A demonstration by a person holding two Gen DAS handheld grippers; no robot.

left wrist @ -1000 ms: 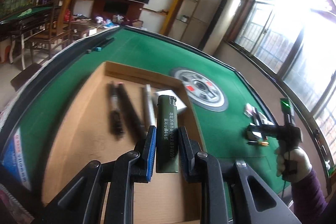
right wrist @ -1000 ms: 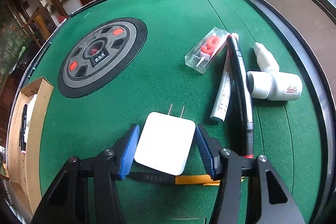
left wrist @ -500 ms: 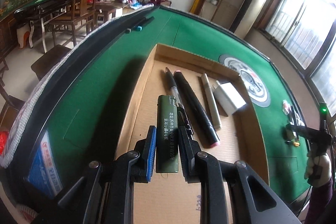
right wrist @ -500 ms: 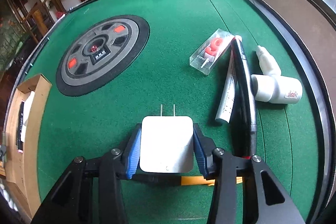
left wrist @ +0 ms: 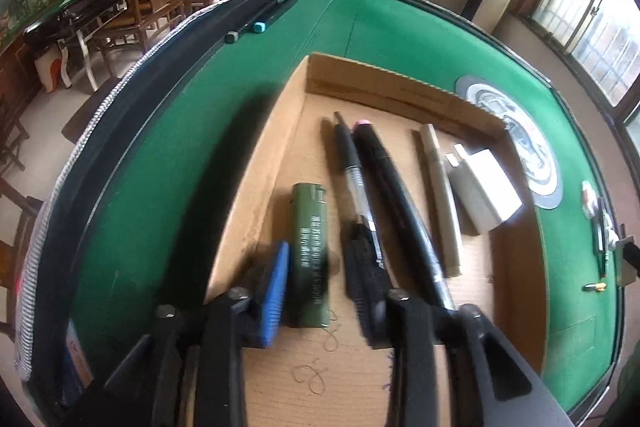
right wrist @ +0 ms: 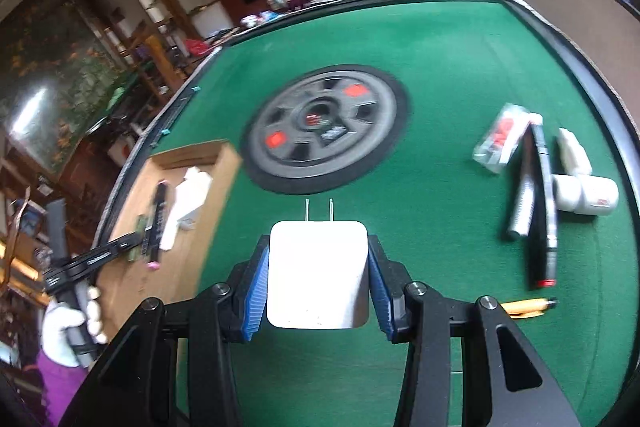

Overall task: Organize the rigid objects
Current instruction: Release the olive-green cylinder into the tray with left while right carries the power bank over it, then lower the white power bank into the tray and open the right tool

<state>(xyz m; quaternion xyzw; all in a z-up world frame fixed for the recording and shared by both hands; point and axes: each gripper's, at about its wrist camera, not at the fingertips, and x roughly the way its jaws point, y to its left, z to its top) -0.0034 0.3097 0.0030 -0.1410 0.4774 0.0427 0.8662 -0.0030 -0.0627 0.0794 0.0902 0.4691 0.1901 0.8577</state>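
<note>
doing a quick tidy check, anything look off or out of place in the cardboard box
Nothing stands out. In the cardboard box the green lighter, pens and white charger lie roughly parallel; the left gripper is open around the lighter.

Motion blur smears the left gripper's fingers (left wrist: 276,291) and the green lighter's (left wrist: 309,251) lower print. The cardboard box's (left wrist: 520,251) near end sits hidden behind the gripper.
</note>
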